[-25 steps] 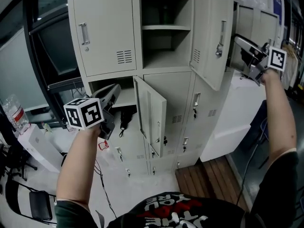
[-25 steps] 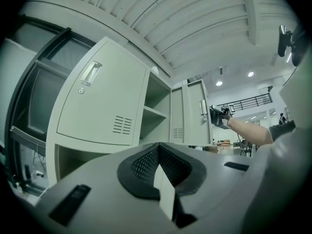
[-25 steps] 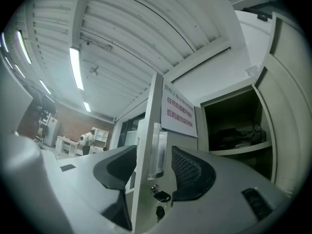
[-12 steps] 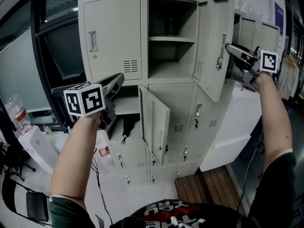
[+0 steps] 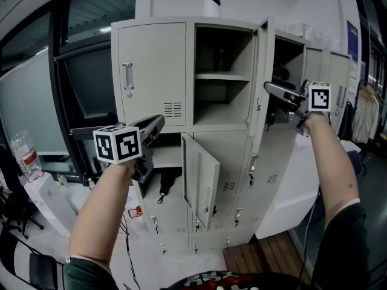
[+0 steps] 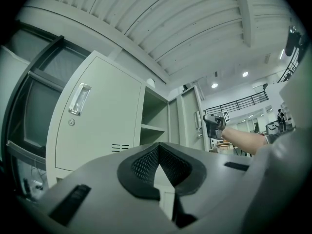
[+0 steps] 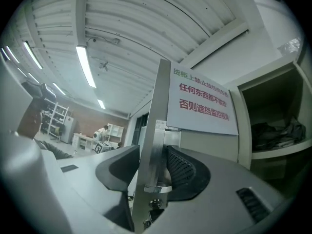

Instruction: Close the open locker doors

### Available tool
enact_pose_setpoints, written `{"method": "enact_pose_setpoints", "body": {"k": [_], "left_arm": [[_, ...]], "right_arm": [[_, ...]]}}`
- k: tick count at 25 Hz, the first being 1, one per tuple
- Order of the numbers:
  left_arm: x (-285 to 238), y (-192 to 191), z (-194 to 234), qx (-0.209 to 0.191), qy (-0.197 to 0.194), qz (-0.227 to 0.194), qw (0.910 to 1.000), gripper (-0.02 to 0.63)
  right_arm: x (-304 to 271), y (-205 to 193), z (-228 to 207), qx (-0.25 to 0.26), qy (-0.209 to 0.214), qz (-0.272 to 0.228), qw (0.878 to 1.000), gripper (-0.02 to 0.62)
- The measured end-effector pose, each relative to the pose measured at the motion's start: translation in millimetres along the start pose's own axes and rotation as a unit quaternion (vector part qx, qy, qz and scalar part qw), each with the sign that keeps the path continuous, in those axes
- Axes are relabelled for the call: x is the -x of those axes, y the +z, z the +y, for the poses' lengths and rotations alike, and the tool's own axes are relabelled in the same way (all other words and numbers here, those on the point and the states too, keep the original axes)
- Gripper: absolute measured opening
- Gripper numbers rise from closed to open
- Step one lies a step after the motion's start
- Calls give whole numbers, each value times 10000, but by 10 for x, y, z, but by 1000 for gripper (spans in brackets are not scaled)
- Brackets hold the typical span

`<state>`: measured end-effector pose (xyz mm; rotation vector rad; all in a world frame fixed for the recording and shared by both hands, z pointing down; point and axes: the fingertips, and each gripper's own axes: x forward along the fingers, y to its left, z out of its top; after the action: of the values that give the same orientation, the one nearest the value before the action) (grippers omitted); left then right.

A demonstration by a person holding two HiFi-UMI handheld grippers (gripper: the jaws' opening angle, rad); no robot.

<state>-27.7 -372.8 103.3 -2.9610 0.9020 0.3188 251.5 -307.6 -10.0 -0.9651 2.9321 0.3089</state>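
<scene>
1. Left tongs [image 5: 158,121] are raised before the lockers [image 5: 154,71]; jaws together, holding nothing; the lower door [image 5: 202,177] hangs ajar just to their right.
2. Right tongs [image 5: 270,87] have just been closing on the upper door [image 5: 260,53]; the pads seem to touch its handle edge; the door stands wide open, edge-on.
3. Best to swing it leftward along its arc; grip lightly; let go before the frame.
4. Pale floor [image 5: 145,252] below; water bottle [image 5: 25,153] far left; dark windows behind.

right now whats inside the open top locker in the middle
A single shelf crosses the top locker; below it looks bare, above is too dim to tell. Its door hides the right edge.
</scene>
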Motion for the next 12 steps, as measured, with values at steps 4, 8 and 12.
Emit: {"method": "enact_pose_setpoints", "body": {"k": [4,8,12], "left_arm": [[50,44,46,4,5,-22,10000,8],[106,65,116,-11,41,-20,10000,8],[188,89,192,-14,73,-30,10000,8]], "right_arm": [[-306,-3,87,139,125,49,9998,159],[-559,-44,41,37,70,2,10000,146],[-785,-72,52,-66,111,-54,9999,140]]}}
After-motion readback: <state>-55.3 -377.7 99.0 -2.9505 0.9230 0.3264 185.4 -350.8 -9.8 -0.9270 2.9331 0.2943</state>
